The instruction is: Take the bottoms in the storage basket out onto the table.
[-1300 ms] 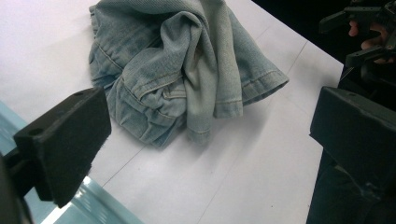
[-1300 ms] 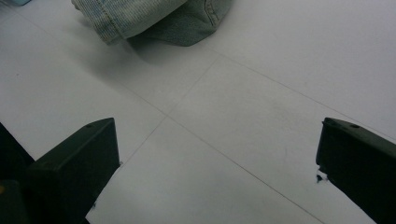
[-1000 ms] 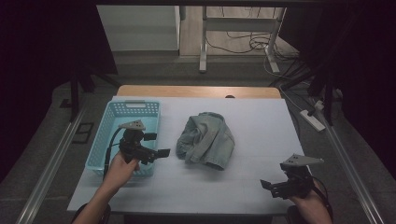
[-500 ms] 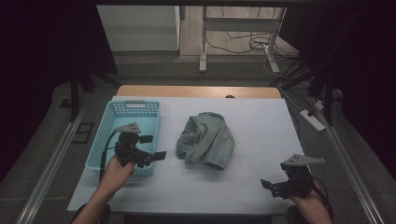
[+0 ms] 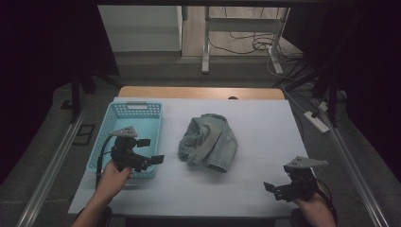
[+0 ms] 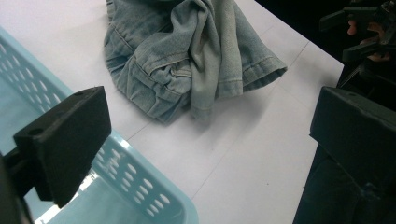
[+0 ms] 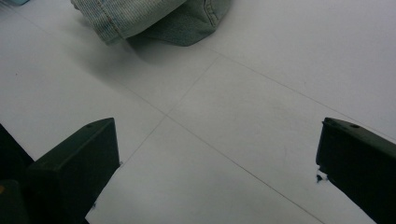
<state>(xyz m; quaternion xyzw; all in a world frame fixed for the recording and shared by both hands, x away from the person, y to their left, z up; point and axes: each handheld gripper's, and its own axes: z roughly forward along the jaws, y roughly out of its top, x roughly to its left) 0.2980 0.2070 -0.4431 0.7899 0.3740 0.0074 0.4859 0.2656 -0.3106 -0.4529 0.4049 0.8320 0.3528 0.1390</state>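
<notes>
Crumpled pale-blue denim garment (image 5: 208, 141) mid-table, far end cut off in left gripper view. Left gripper (image 5: 150, 152) agape over light-blue plastic basket's (image 5: 137, 107) near-right corner; right gripper (image 5: 273, 189) agape near table's near-right corner.

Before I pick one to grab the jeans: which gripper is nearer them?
The left gripper, over the basket's corner beside the jeans; the right gripper sits farther.

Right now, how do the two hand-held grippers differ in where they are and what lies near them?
The left gripper hangs over the near corner of the blue basket, while the right gripper sits low over bare white table at the near right corner. The left gripper is close to the crumpled denim garment; the right gripper is farther from it. Both are open, hold nothing, and point toward the garment.
</notes>
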